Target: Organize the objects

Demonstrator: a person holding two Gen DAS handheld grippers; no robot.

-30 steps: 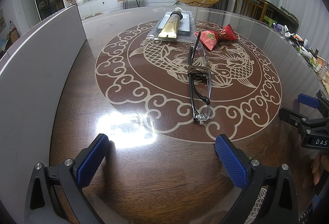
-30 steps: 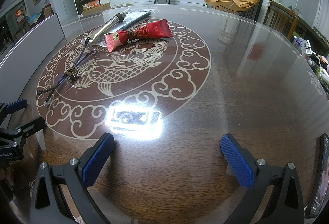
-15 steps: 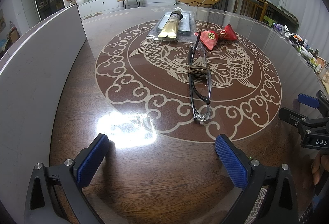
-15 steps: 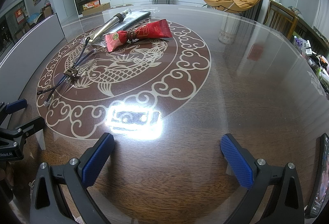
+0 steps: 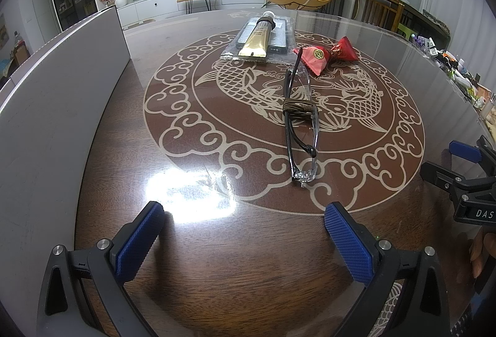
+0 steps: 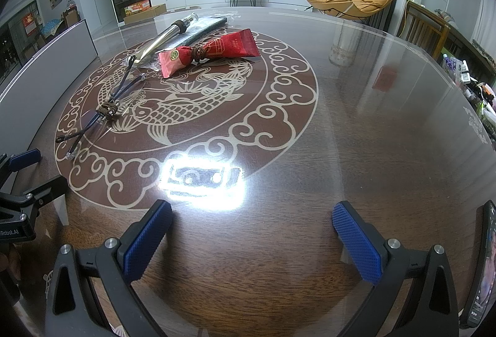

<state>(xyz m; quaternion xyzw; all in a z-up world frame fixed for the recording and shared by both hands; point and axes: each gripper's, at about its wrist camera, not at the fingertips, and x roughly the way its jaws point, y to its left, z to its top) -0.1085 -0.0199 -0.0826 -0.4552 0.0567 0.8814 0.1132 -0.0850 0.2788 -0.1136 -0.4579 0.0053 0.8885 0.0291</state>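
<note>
Folded glasses bound with a brown cord lie on the round patterned table, ahead of my open, empty left gripper. Beyond them lie a red packet tied with cord and a gold tube on a dark flat item in a clear bag. In the right wrist view, my right gripper is open and empty over bare table, with the glasses, red packet and tube far to its left front.
A tall white panel runs along the table's left side. A phone lies at the right edge in the right wrist view. Small clutter sits at the table's far right rim. Each gripper shows at the edge of the other's view.
</note>
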